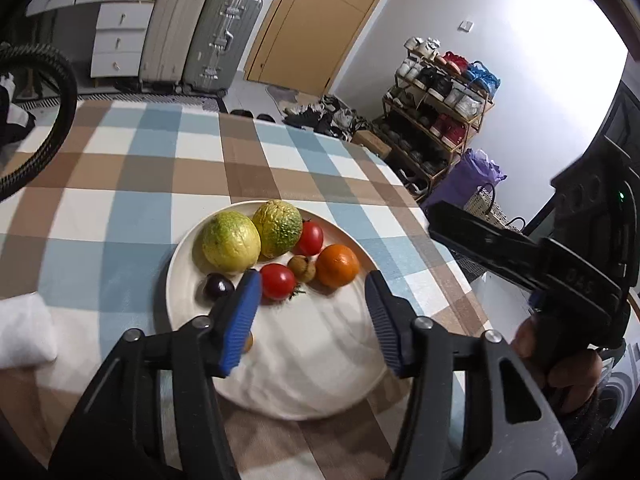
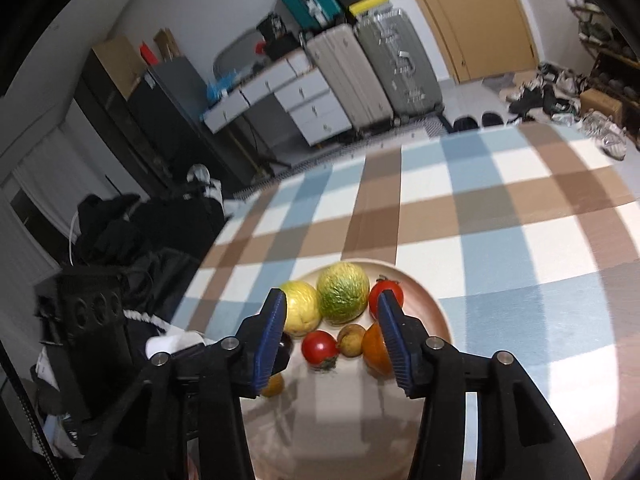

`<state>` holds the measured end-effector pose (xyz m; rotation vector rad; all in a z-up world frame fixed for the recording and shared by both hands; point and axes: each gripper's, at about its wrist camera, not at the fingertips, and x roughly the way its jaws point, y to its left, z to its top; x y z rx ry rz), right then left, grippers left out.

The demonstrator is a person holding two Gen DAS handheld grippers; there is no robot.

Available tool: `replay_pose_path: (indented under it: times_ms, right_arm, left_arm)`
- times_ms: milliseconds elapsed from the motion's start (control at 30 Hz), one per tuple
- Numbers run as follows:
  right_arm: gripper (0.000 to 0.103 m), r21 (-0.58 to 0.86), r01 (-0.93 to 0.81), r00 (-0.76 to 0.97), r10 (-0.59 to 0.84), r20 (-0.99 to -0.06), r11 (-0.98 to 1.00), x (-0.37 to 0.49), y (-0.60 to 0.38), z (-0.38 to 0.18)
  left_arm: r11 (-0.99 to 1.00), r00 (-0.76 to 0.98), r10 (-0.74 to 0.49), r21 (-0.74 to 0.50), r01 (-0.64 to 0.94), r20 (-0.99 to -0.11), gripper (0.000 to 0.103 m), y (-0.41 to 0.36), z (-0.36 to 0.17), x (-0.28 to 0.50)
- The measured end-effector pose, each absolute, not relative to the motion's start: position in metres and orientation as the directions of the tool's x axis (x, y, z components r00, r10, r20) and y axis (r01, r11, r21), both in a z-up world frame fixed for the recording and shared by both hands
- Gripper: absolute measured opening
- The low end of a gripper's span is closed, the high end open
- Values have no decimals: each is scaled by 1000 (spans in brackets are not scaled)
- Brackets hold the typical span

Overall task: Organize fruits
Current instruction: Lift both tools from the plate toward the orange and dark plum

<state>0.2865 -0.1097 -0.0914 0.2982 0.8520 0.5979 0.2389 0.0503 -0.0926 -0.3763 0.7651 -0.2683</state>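
A white plate (image 1: 312, 376) on the checked tablecloth holds two yellow-green melons (image 1: 231, 241) (image 1: 279, 228), two red tomatoes (image 1: 277, 281) (image 1: 310, 238), an orange (image 1: 338, 265), a small brown fruit (image 1: 302, 268) and a dark plum (image 1: 218, 286). A small yellow fruit (image 1: 249, 343) peeks from behind the left finger. My left gripper (image 1: 310, 312) is open and empty, just above the plate's near half. My right gripper (image 2: 332, 332) is open and empty over the same plate (image 2: 440, 312), with the tomato (image 2: 319, 347) and brown fruit (image 2: 351, 340) between its fingers. The right gripper's body (image 1: 560, 264) shows at the right of the left wrist view.
A folded white cloth (image 1: 24, 332) lies on the table left of the plate. A black hose (image 1: 60, 120) arcs over the far left edge. Beyond the table are suitcases (image 1: 200, 28), drawers, a door and a shoe rack (image 1: 436, 100). Dark bags (image 2: 140, 240) sit at the table's left side.
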Motion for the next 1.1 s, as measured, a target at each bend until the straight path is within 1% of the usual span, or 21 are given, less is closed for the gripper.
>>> replay_pose_path:
  times_ms: [67, 133, 167, 200, 233, 300, 400, 533, 667, 767, 833, 967, 1100]
  right_arm:
    - [51, 468, -371, 536, 596, -598, 802, 275, -118, -80]
    - [53, 462, -371, 557, 591, -583, 806, 263, -126, -70]
    - [53, 458, -373, 571, 589, -572, 807, 253, -132, -63]
    - [57, 457, -374, 580, 587, -565, 807, 247, -134, -60]
    - [63, 455, -374, 591, 586, -554, 808, 239, -138, -55]
    - [69, 451, -382, 616, 586, -527, 807, 222, -147, -45]
    - [70, 434, -391, 644, 578, -500, 812, 196, -156, -32]
    - [75, 424, -400, 665, 575, -477, 813, 168, -162, -22]
    - [76, 399, -412, 686, 567, -457, 819, 138, -166, -13]
    - [81, 389, -418, 695, 565, -445, 821, 120, -167, -10]
    - [83, 376, -422, 703, 560, -438, 825, 108, -168, -8]
    - [85, 340, -434, 719, 549, -427, 834, 82, -168, -6]
    - [90, 315, -447, 731, 544, -412, 838, 60, -169, -6]
  left_arm:
    - [910, 706, -345, -404, 91, -618, 60, 48, -84, 226]
    - [915, 718, -334, -393, 91, -611, 68, 45, -76, 213]
    - [919, 724, -325, -383, 90, -609, 69, 43, -72, 206]
    - [925, 727, -315, -370, 90, -610, 69, 41, -68, 201]
    - [931, 730, -305, -354, 91, -611, 69, 37, -64, 195]
    - [945, 742, -275, -314, 91, -612, 70, 30, -55, 182]
    - [952, 758, -258, -291, 94, -599, 81, 23, -44, 163]
    - [960, 775, -236, -264, 92, -586, 82, 15, -31, 140]
    - [966, 785, -211, -244, 79, -582, 86, 10, -23, 119]
    - [970, 791, -195, -234, 68, -580, 91, 8, -20, 104]
    - [971, 797, -185, -231, 59, -575, 100, 8, -19, 93]
    - [976, 811, -163, -214, 48, -561, 102, 7, -19, 72]
    - [979, 808, -152, -201, 43, -569, 102, 5, -24, 57]
